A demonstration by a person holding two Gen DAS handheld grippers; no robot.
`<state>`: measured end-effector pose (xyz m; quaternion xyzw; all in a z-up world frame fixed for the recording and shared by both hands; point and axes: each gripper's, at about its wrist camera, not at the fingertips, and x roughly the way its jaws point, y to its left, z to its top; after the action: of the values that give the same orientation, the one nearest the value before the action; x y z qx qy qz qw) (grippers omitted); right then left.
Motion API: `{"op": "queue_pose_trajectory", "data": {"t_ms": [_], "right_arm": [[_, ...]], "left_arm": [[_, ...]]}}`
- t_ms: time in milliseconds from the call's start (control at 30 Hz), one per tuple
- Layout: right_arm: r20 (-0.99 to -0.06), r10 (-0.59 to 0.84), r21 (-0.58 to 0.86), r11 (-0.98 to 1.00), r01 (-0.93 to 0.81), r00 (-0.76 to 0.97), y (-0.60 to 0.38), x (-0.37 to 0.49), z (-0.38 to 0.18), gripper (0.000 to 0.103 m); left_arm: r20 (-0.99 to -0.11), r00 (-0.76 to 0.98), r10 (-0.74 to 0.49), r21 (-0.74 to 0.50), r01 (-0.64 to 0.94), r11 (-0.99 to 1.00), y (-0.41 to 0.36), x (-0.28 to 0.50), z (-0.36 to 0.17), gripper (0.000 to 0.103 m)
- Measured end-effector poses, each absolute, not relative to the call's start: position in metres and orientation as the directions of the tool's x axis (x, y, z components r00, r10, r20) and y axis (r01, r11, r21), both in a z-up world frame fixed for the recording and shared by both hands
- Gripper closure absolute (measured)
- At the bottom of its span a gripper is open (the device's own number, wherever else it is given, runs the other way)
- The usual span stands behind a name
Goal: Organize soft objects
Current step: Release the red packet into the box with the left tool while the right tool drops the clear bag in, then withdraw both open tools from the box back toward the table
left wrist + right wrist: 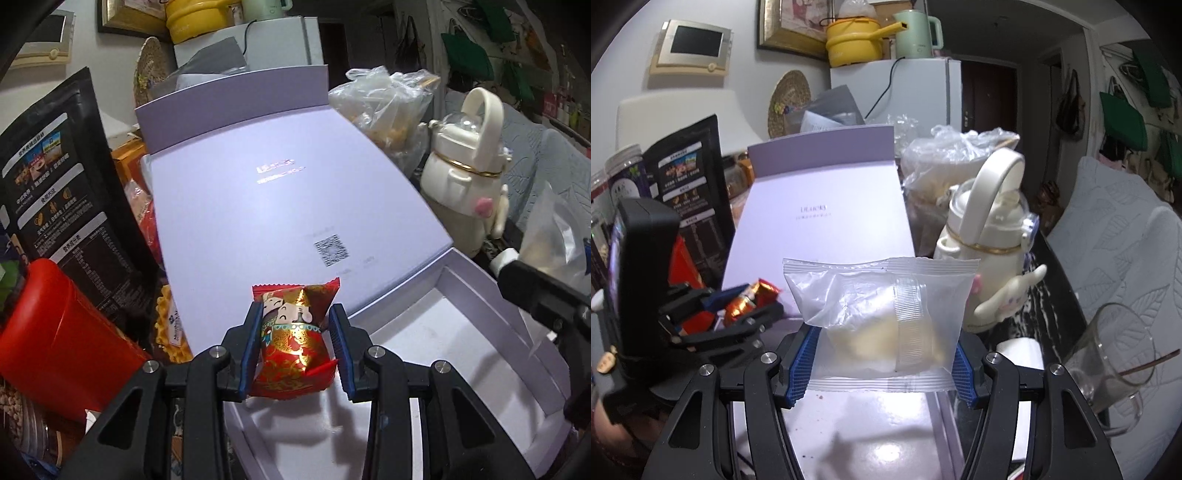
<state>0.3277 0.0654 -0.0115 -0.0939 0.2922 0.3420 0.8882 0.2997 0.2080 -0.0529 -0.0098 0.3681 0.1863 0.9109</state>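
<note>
My left gripper (295, 343) is shut on a red and gold snack packet (295, 332), held above the near edge of an open white box tray (461, 350). The same gripper and packet (750, 299) show at the left of the right wrist view. My right gripper (882, 362) is shut on a clear plastic packet with a pale pastry inside (879, 317), held above the white tray (871, 435). The box's lilac lid (280, 206) lies open behind the tray, also seen in the right wrist view (816, 225).
A black snack bag (62, 192) and red container (62, 339) stand at the left. A white handled bottle (465, 177) and plastic bags (388, 99) stand at the right. A glass mug (1119, 362) sits at the right of the tray.
</note>
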Motion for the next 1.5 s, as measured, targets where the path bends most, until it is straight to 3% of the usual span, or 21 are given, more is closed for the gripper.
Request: {"op": "queue_pose_trajectory", "data": {"t_ms": [100,200,267,300,500,633,1133,1267,1500], "right_arm": [[-0.595,0.557,0.043,0.742,-0.669,0.58,0.068,0.328,-0.017,0.04],[-0.596,0.553,0.032,0.741,-0.671,0.582,0.071,0.329,-0.021,0.04],[-0.598,0.558,0.042,0.739,-0.673,0.575,0.071,0.33,-0.023,0.04],[-0.598,0.561,0.048,0.738,-0.673,0.572,0.071,0.331,-0.023,0.04],[-0.612,0.547,0.059,0.752,-0.656,0.572,0.068,0.338,-0.027,0.038],[-0.628,0.538,0.066,0.756,-0.651,0.562,0.068,0.341,-0.029,0.027],[-0.651,0.484,0.01,0.775,-0.631,0.584,0.068,0.338,-0.02,0.017],[-0.644,0.475,-0.016,0.775,-0.632,0.599,0.069,0.334,-0.011,0.006],[-0.628,0.471,-0.033,0.78,-0.625,0.62,0.066,0.323,0.01,0.006]], "left_arm": [[-0.691,0.632,0.351,0.134,-0.365,0.921,0.211,0.302,-0.056,0.064],[-0.7,0.634,0.329,0.121,-0.349,0.929,0.212,0.305,-0.055,0.045],[-0.711,0.626,0.321,0.117,-0.345,0.931,0.211,0.306,-0.057,0.026],[-0.712,0.623,0.325,0.12,-0.348,0.93,0.211,0.306,-0.057,0.025],[-0.698,0.622,0.354,0.143,-0.364,0.921,0.209,0.303,-0.053,0.023],[-0.7,0.622,0.351,0.141,-0.362,0.921,0.209,0.303,-0.052,0.023],[-0.671,0.639,0.376,0.144,-0.385,0.911,0.207,0.289,-0.035,0.023],[-0.661,0.642,0.388,0.148,-0.395,0.907,0.206,0.281,-0.026,0.023],[-0.628,0.662,0.409,0.145,-0.416,0.898,0.203,0.26,0.0,0.023]]}}
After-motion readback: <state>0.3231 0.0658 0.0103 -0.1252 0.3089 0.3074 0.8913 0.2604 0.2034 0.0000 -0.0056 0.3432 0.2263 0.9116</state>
